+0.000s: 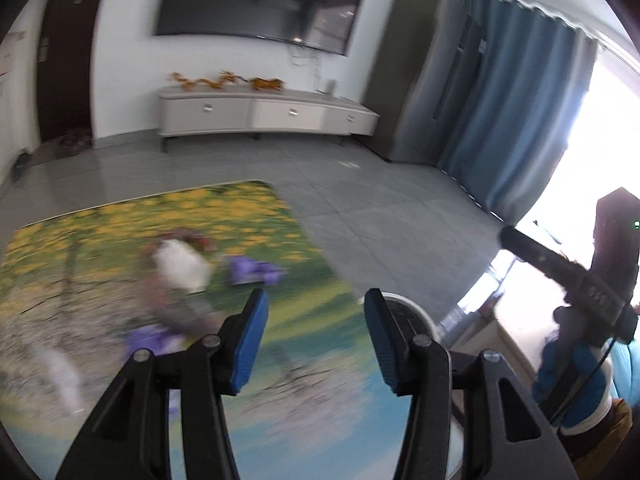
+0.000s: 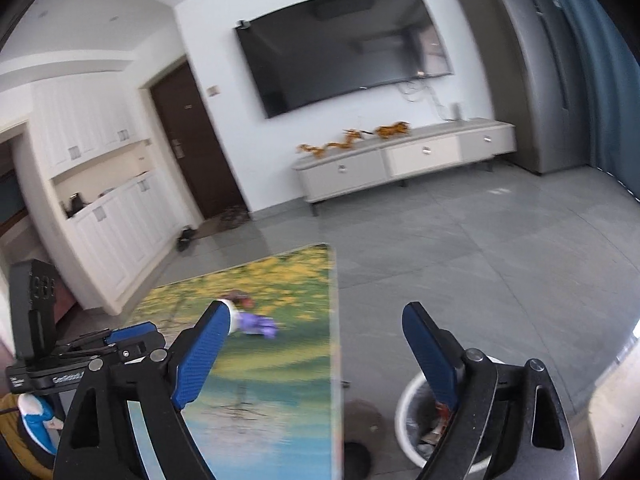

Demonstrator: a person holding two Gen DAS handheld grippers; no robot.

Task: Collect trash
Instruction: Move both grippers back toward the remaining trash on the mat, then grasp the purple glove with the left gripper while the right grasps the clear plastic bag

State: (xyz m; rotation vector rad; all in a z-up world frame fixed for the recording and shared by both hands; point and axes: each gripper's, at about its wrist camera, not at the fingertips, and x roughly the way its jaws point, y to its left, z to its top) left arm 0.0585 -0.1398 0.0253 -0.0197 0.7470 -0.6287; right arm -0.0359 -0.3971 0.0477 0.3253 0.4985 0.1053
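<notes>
Both grippers are seen with jaws apart and nothing between the blue pads: left gripper (image 1: 316, 300) moderately open, right gripper (image 2: 320, 314) spread wide. Blurred trash is left on the flower-print tabletop (image 1: 280, 360): a crumpled white wrapper (image 1: 180, 266) and a purple crumpled piece (image 1: 256, 270) just beside it, another purple scrap (image 1: 150, 340) nearer. A white round waste bin (image 2: 408, 404), with scraps inside, is stood on the grey tile floor (image 2: 480, 248) beside the table's edge.
</notes>
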